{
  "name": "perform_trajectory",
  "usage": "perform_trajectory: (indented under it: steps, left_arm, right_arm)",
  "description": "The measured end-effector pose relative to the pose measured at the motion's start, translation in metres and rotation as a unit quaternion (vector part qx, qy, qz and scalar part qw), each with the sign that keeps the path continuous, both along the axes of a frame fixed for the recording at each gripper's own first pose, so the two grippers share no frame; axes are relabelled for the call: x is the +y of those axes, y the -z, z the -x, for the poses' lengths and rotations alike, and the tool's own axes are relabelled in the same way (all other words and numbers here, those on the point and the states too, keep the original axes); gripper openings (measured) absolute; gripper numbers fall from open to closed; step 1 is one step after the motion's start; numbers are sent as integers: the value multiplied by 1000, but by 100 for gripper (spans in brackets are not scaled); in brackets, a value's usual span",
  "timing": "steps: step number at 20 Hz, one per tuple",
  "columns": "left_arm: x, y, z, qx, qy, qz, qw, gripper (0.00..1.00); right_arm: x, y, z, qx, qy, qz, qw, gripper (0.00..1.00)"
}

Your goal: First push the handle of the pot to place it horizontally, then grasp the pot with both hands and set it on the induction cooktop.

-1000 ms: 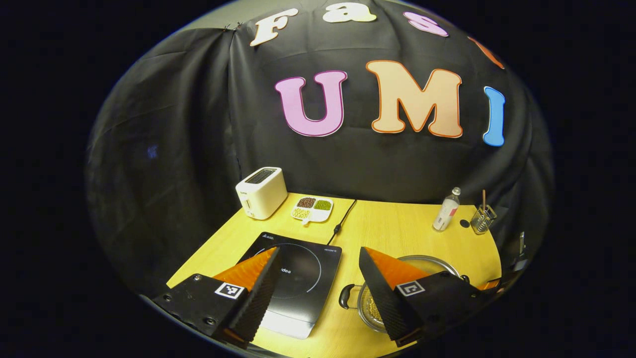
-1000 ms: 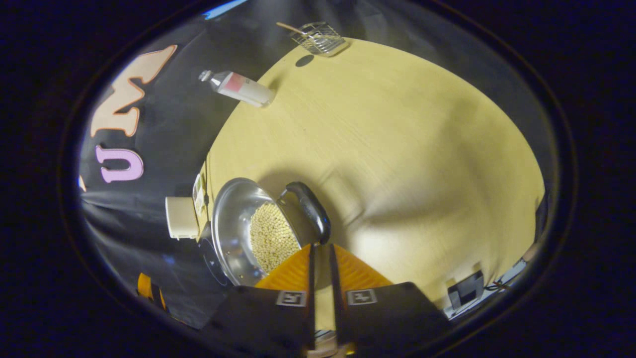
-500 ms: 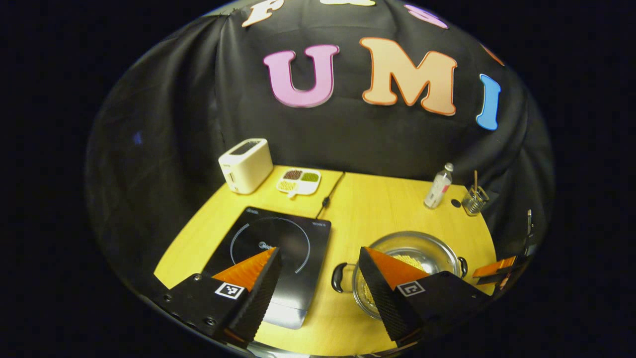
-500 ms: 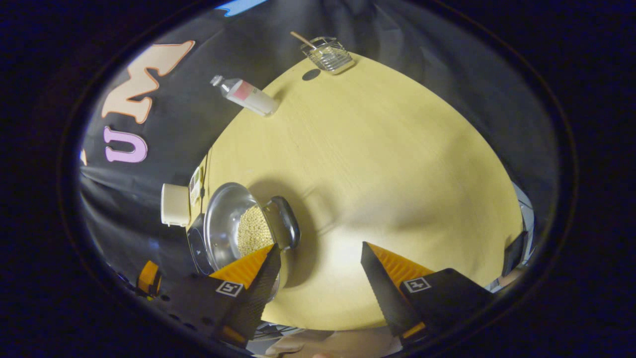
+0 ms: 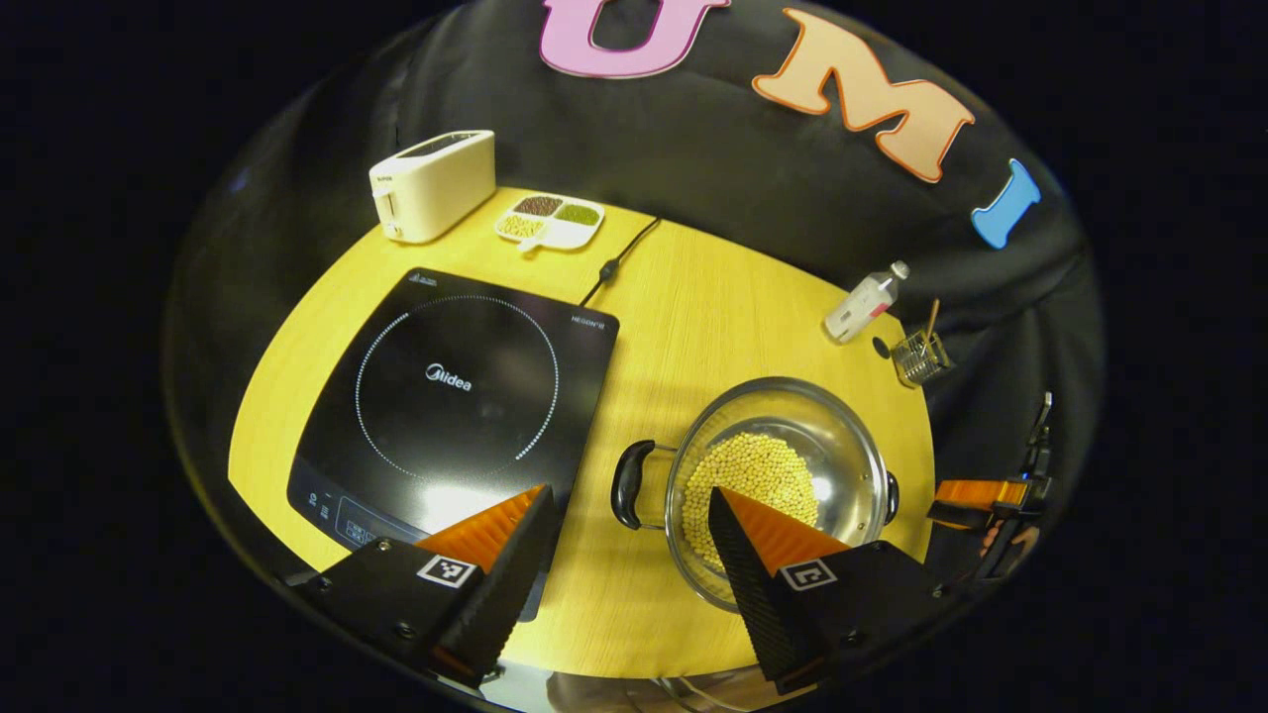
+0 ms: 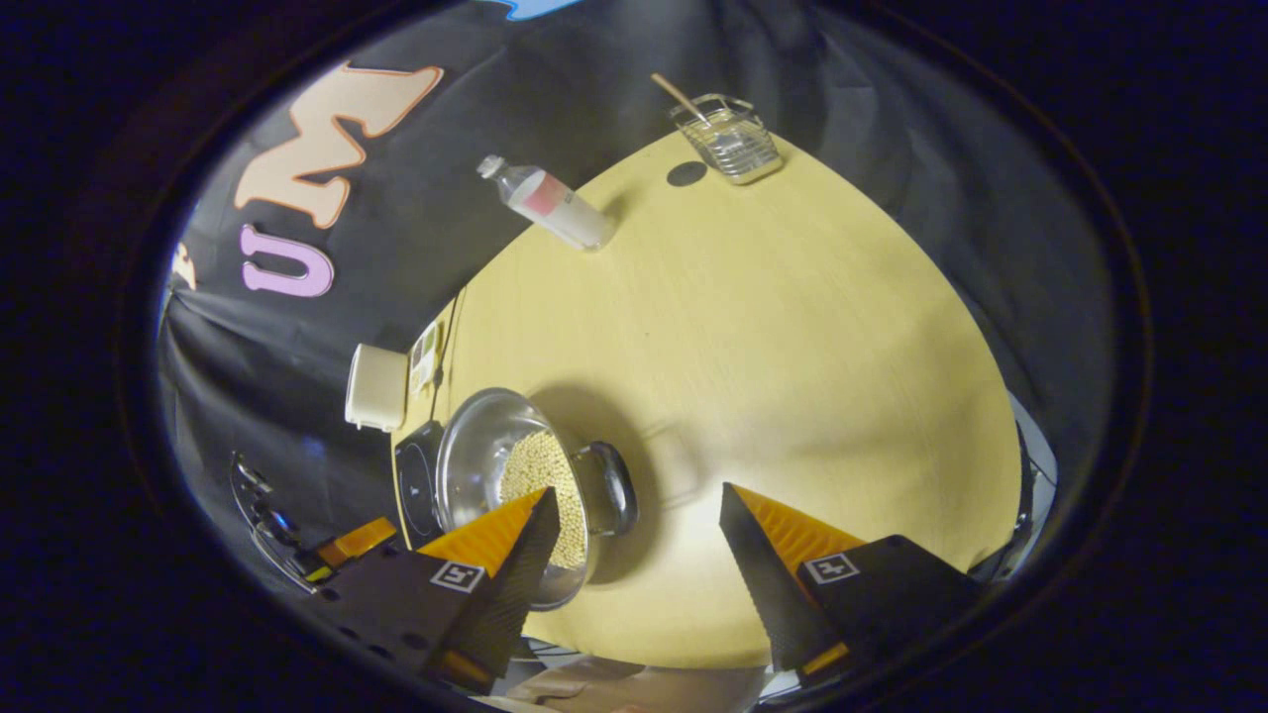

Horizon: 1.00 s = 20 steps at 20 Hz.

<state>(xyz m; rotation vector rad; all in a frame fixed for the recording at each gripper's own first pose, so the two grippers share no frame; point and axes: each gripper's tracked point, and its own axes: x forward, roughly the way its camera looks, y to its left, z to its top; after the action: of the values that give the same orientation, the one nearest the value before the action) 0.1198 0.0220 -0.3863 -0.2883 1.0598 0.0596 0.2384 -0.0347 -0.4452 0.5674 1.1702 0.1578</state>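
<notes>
A steel pot (image 5: 842, 446) holding pale beans sits on the wooden table, right of the black induction cooktop (image 5: 451, 381). Its two black handles point left (image 5: 626, 485) and right. My left gripper (image 5: 631, 495) hangs open above the table, its fingers straddling the pot's left handle from higher up. In the right gripper view the pot (image 6: 475, 456) lies at lower left with its near handle (image 6: 616, 487) toward me; my right gripper (image 6: 637, 495) is open, that handle just inside its left finger. The right gripper (image 5: 976, 492) also shows past the pot's right side in the left gripper view.
A white toaster (image 5: 433, 183) and a divided dish of beans (image 5: 551, 220) stand at the back left. The cooktop's cord (image 5: 614, 262) runs back. A plastic bottle (image 5: 864, 300) and a wire holder (image 5: 918, 356) stand at the back right.
My right gripper opened after being shut by the pot's handle one second ago, and has drawn back slightly. My left gripper rose and tilted down, so the cooktop and pot show from above.
</notes>
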Motion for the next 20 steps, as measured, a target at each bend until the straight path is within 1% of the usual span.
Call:
perform_trajectory:
  steps: [4, 5, 6, 7, 8, 9, 10, 12, 13, 14, 15, 17, 18, 19, 20]
  left_arm:
    - [-10, 23, -7, 42, 23, 22, 999, 95]
    - [-12, 30, -9, 53, 29, 25, 998, 95]
    - [-12, 37, -11, 66, 33, 23, 997, 96]
    - [-11, 44, -12, 78, 35, 19, 996, 96]
    - [-12, 51, -12, 90, 38, 18, 995, 96]
    - [-14, 56, -14, 100, 40, 19, 994, 96]
    - [-18, 61, -15, 108, 40, 21, 993, 96]
    - [-20, 68, -18, 119, 45, 21, 992, 96]
    - [-22, 72, -19, 126, 47, 20, 991, 95]
    - [-25, 75, -20, 132, 49, 21, 990, 100]
    - [-27, 78, -21, 138, 51, 23, 989, 94]
    - [-29, 86, -21, 149, 56, 23, 987, 94]
    - [-28, 90, -22, 154, 58, 17, 986, 93]
    - [-26, 94, -23, 160, 58, 10, 985, 90]
    - [-27, 96, -23, 164, 58, 10, 985, 88]
  right_arm:
    - [19, 20, 0, 35, -38, -6, 999, 93]
    - [26, 26, 1, 44, -49, -7, 998, 100]
    - [31, 31, 2, 52, -61, -9, 997, 92]
    - [37, 37, 3, 61, -72, -10, 995, 100]
    - [42, 42, 4, 69, -81, -13, 994, 93]
    - [46, 46, 4, 77, -89, -15, 993, 92]
    - [50, 49, 4, 83, -95, -17, 992, 99]
    - [56, 59, 1, 95, -100, -17, 990, 98]
    - [58, 63, 0, 101, -100, -18, 990, 88]
    - [58, 65, 0, 107, -100, -21, 989, 84]
    - [60, 67, -1, 112, -100, -24, 988, 79]
    - [64, 69, -4, 115, -104, -28, 987, 77]
    - [62, 70, -4, 115, -104, -26, 988, 87]
    - [64, 71, -8, 118, -104, -33, 987, 77]
    - [69, 73, -5, 121, -105, -35, 987, 60]
